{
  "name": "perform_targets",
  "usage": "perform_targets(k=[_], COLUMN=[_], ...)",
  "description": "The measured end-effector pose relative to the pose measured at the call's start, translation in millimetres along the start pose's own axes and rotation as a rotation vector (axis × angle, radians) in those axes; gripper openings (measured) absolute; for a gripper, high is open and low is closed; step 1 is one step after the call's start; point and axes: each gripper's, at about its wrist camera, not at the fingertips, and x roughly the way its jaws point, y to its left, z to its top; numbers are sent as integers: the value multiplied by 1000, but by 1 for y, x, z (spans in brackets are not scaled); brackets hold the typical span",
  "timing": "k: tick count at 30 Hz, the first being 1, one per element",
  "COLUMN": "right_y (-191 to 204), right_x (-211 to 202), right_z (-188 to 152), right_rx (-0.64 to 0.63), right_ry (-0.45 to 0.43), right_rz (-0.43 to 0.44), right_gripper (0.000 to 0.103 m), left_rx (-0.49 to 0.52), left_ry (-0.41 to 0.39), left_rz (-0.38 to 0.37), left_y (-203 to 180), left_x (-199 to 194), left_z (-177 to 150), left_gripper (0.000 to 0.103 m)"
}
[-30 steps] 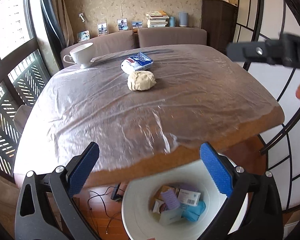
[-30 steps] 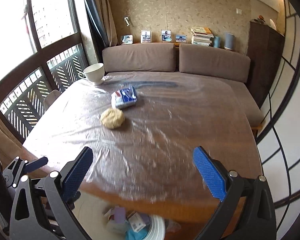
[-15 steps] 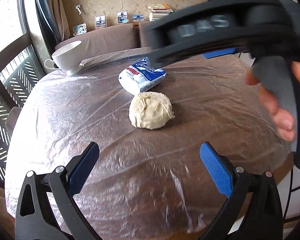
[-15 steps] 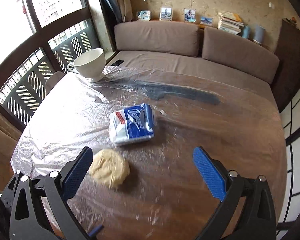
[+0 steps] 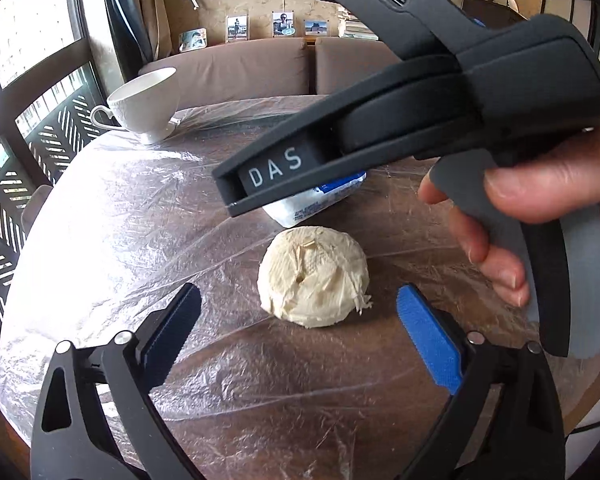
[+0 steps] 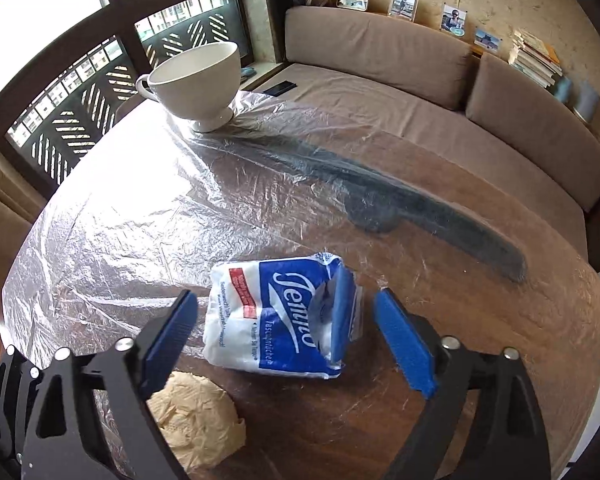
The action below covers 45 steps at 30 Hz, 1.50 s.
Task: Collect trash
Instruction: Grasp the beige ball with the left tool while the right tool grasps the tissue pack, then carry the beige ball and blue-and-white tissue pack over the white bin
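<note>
The right hand-held gripper [image 6: 286,332] is hanging over the tissue pack [image 6: 276,316], its jaws closing with the pack lying between them; the pads are not yet pressing on it, so nothing is held. The pack is lying flat on the film-covered counter [image 6: 148,216], its long axis running roughly along the line the right hand-held gripper is pointing, so the jaws are spanning its shorter width. The left hand-held gripper [image 5: 298,336] is also closing, still wide, with the paper ball [image 5: 314,276] just ahead of its fingertips and centred between them, untouched. In the left view the pack [image 5: 320,200] is sitting just beyond the ball, half hidden by the right tool's body. So each hand is nearer its own piece: right to the pack, left to the ball. Count: 2 pieces of trash, 1 pack and 1 ball, just beside each other, plus 1 white cup [image 6: 198,80] well apart near the far edge.
</note>
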Motion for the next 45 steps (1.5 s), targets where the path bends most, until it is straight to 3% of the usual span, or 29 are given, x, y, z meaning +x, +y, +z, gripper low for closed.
perform_targets(k=[2,4,9,11,16,17,19,21,32,45], right_y=[-5,-7,-11,-12,-10,-9,-9,-9,-34,-51], right_x=[-2,0,2,2,1,1,0,-1,-42,-83], right_z=[-3,-5,-6,-6,-8,-8,-8,-8,-15,-86], right_rx=[-2,-7,2,0,-20,-28,-32,-32,45,132], right_ry=[-9,-2,0,-1,-16,-23,-26,-34,-140,-146], right_rz=[6,24,45,47,44,46,43,50,56,47], right_gripper=[74,72,72,72,69,56,55,53,52,52], left_rx=[4,10,-11,-14,-6,-6,-8,-11,-32,-73], left_ry=[24,39,51,57,58,58,50,50,45,67], left_rz=[-25,-14,-18,-19,-8,-7,-6,-5,-11,0], left_y=[-2,-3,-3,-4,-7,-7,-6,-6,-3,-2], left_x=[6,10,14,16,18,18,17,17,12,3], left_z=[1,3,5,8,9,8,9,9,8,2], left_gripper=[88,86,86,75,73,70,58,53,52,52])
